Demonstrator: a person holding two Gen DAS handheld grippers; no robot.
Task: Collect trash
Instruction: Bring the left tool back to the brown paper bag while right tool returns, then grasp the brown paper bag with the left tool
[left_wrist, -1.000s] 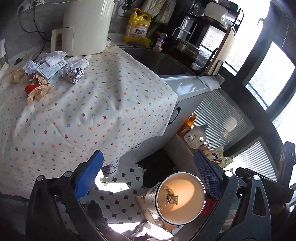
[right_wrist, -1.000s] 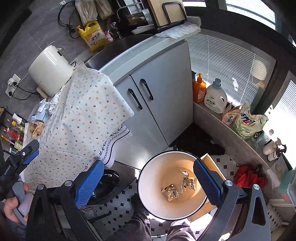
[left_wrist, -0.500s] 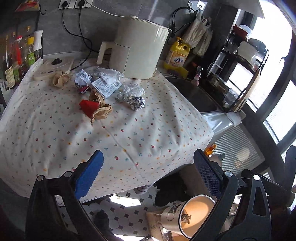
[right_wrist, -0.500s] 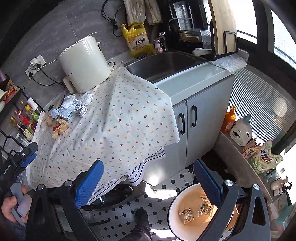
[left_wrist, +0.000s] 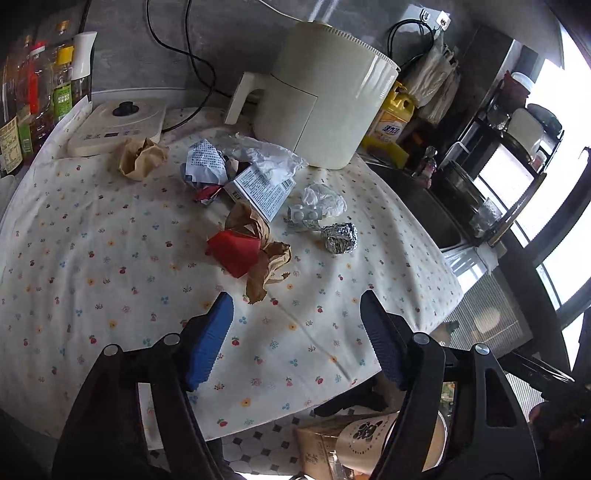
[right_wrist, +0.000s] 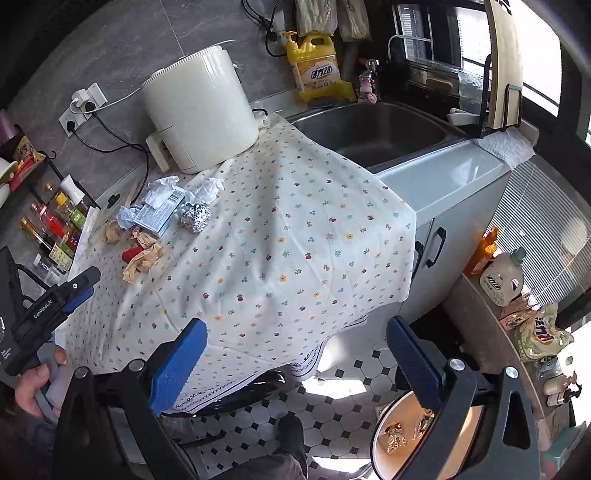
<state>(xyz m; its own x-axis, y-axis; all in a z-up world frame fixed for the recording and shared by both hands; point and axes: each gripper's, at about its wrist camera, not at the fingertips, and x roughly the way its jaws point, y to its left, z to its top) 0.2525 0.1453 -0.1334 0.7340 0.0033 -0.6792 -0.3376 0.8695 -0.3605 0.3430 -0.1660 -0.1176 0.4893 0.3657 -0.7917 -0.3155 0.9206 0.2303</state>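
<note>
Trash lies in a pile on the flowered tablecloth (left_wrist: 110, 277): a red wrapper (left_wrist: 232, 251) in crumpled brown paper (left_wrist: 266, 258), a foil ball (left_wrist: 340, 238), a printed carton (left_wrist: 260, 190), white tissue (left_wrist: 325, 199) and another brown paper wad (left_wrist: 142, 157). My left gripper (left_wrist: 295, 332) is open and empty, just short of the red wrapper. My right gripper (right_wrist: 295, 362) is open and empty over the table's front edge; the pile (right_wrist: 162, 218) lies far left of it. The trash bin (right_wrist: 399, 435) with wrappers inside stands on the floor at lower right.
A cream air fryer (left_wrist: 321, 103) and an induction plate (left_wrist: 118, 125) stand behind the pile. Sauce bottles (left_wrist: 37, 96) line the left. A sink (right_wrist: 376, 129) and yellow detergent jug (right_wrist: 317, 70) lie to the right. Cabinet doors (right_wrist: 436, 243) and a tiled floor (right_wrist: 332, 406) sit below.
Both grippers have swung up from the bin on the floor toward the table. The left one now faces the trash pile closely. Both stay open and empty.
</note>
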